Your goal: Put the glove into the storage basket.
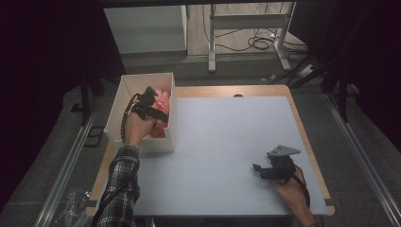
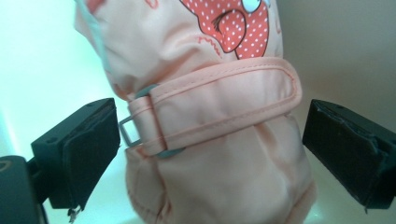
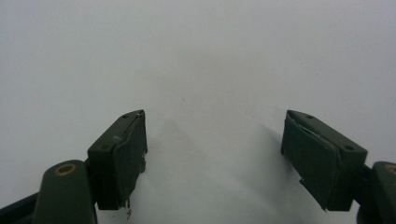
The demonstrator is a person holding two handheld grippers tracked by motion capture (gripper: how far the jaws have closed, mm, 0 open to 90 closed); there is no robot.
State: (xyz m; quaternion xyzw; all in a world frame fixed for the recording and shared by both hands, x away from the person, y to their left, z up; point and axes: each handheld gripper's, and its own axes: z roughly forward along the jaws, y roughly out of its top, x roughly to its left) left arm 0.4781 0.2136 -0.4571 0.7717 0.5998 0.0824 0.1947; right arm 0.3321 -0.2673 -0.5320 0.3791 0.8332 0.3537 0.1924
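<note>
Where the worktop [image 1: 222, 142] meets its left edge, a white box [image 1: 124, 94] holds a peach mitten [image 2: 205, 116] with a red dotted patch and a wrist strap. Left hand-held gripper [image 2: 210, 140] is inside the box, jaws spread either side of the mitten, not touching. Right hand-held gripper [image 3: 212, 154] is released, over bare worktop near the right edge.

Left gripper [image 1: 150, 106] reaching forward, jaws wide apart; right gripper [image 1: 257, 169] low, pointing left, jaws spread.
</note>
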